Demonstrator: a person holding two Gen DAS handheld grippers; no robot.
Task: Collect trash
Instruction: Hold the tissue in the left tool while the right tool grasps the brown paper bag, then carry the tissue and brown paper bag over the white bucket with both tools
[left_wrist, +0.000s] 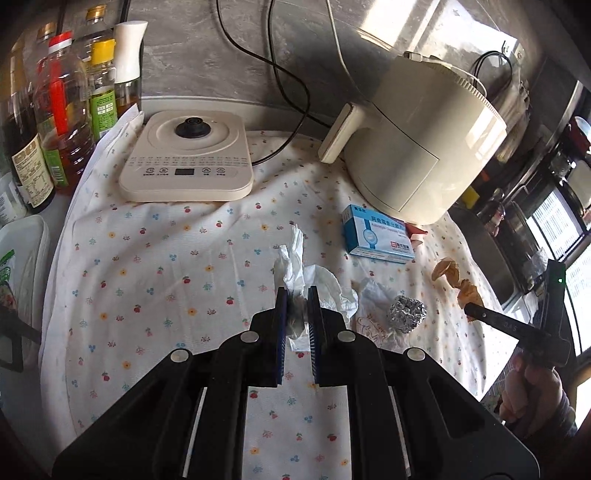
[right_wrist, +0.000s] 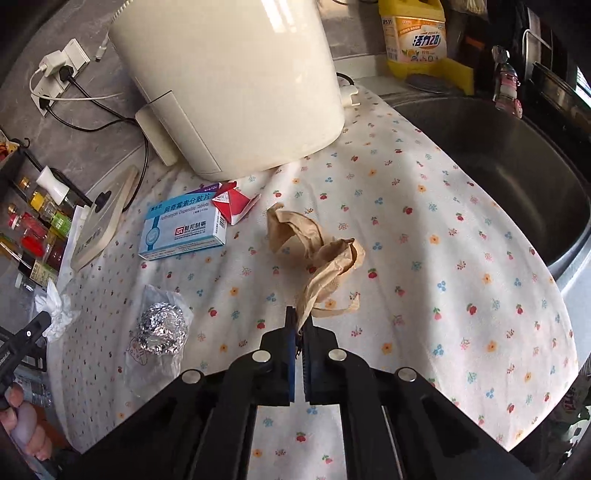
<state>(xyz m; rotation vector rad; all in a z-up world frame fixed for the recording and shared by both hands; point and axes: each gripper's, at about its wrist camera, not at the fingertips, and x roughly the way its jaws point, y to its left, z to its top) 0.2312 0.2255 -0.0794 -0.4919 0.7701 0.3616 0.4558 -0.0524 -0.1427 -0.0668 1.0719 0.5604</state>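
We have two claws, and each one is holding a piece of trash. Our left claw (left_wrist: 298, 295) is squeezed shut on the white tissue (left_wrist: 295, 266), which sticks up in the middle of the left wrist picture. Our right claw (right_wrist: 300, 325) is pinched tight on the tail end of the brown paper scrap (right_wrist: 317, 251), in the middle of the right wrist picture.

More trash lies on the flowery cloth over the counter (right_wrist: 461, 295). The foil ball (right_wrist: 162, 328) sits on a clear plastic wrapper (right_wrist: 155, 362) at the lower left of the right wrist picture. The blue box (right_wrist: 184, 229) and the red carton (right_wrist: 234, 203) rest just under the big cream cooker (right_wrist: 236, 85), touching each other.

We think the job now is to lift both pieces up and carry them away. We cannot see a trash bin in either picture, so we do not know where they go.

To do it well, we should keep both claws squeezed. The brown scrap is held only by its thin end, so it may tear or slip out. Lift it slowly and straight up. The tissue is soft and light, so hold it gently but firmly. Keep our two claws apart so they do not bump, and stay away from the foil ball so it does not roll.
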